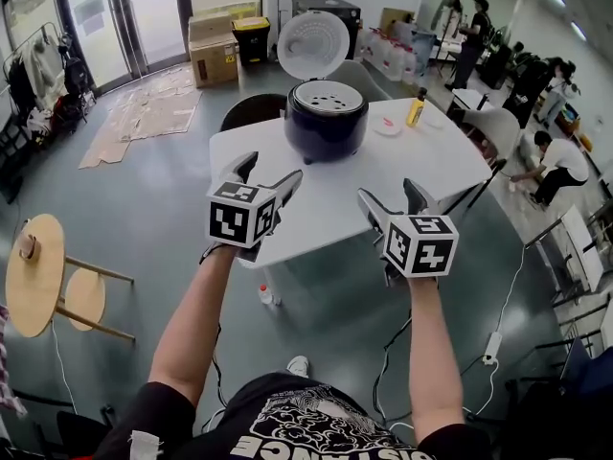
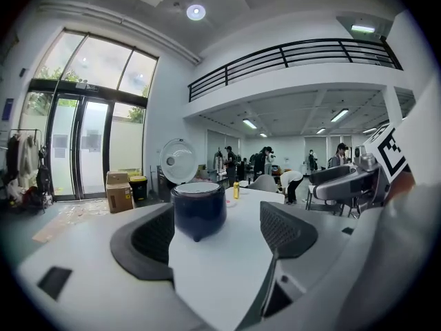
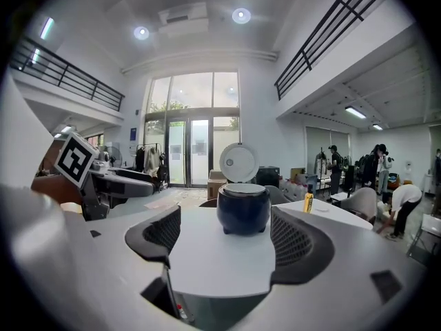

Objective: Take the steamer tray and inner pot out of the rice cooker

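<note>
- The rice cooker (image 1: 326,118) is set on the white tabletop (image 1: 316,209), toward its far edge, and its round lid (image 1: 312,44) is raised upright behind it.
- The steamer tray (image 1: 327,95), white and perforated, is seated in the cooker's open top. The inner pot is covered by it and cannot be seen.
- The left tongs (image 1: 270,175) are held over the near edge of the tabletop, toward its left corner. They are spread wide with nothing between the jaws. In the left gripper view the cooker is framed between the jaws, well apart from their tips.
- The right tongs (image 1: 391,197) are held over the near edge further right, likewise spread and empty. In the right gripper view the cooker is centred between the jaws, well ahead of them.
- Both tongs are pointed toward the cooker, and it is touched by neither.
- A yellow bottle (image 1: 416,109) and a small white plate (image 1: 387,125) are placed toward the tabletop's far right corner, beside the cooker.
</note>
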Tool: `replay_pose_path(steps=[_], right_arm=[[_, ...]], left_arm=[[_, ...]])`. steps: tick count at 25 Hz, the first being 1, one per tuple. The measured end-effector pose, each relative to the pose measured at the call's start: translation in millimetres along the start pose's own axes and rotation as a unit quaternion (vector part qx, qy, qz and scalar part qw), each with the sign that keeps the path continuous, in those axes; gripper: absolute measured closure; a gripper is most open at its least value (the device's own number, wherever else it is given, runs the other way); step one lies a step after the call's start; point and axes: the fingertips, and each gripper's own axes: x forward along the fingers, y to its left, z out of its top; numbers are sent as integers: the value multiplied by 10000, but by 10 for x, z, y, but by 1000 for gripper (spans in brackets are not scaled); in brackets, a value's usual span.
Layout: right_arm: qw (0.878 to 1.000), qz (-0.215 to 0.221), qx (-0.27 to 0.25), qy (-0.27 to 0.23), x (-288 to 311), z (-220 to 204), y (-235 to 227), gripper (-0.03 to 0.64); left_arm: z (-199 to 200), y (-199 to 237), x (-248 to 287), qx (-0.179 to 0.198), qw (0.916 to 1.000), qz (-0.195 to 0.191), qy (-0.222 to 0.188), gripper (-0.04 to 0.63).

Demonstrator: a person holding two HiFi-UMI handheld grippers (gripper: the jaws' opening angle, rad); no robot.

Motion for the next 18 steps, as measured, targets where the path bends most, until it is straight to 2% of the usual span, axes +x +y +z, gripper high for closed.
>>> replay_pose_path(steps=[7, 18], right_arm=[[10000, -28, 42, 49, 635, 60, -229, 210], [9999, 125, -15, -49, 1254, -19, -594, 210]], left_arm=[[37, 356, 594, -29, 10000, -33, 24, 218], [-48, 552, 1206, -22, 9999, 122, -59, 218]])
